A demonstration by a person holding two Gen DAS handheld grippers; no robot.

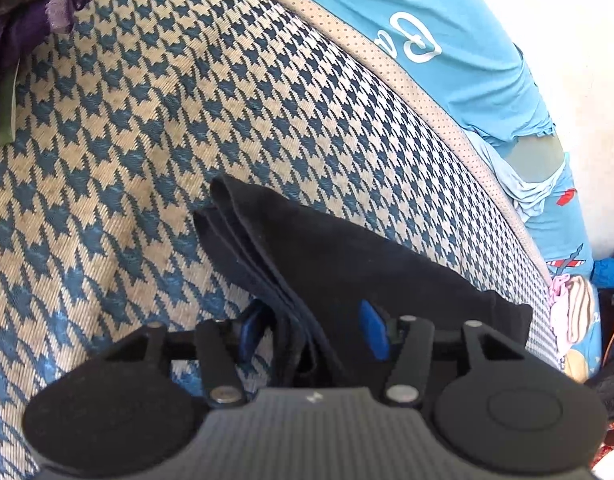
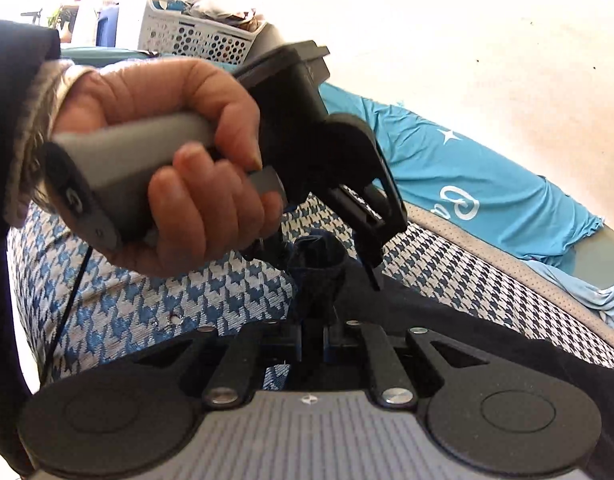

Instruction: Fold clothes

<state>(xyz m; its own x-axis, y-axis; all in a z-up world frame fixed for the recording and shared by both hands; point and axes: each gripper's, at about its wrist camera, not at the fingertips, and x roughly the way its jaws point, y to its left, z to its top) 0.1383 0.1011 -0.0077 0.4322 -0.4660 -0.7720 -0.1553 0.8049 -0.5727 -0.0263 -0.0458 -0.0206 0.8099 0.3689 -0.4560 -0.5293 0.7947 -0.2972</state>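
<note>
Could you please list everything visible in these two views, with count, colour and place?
dark garment: one, black with navy layers, folded on the houndstooth surface, between both grippers.
houndstooth surface: one, blue and beige, under the garment.
blue printed cloth: one, turquoise with white lettering, along the far edge.
purple clothes: a bunch, purple and green, left-view top left corner.
laundry basket: one, white, perforated, background of right view.
left gripper: black, blue pads, open around the garment.
right gripper: black, pinching the garment.
hand: one, holding the left gripper's grey handle.

A blue-and-cream houndstooth cushion [image 1: 155,128] carries a folded black garment [image 1: 307,240], with purple clothes [image 1: 11,40] at its corner.
</note>
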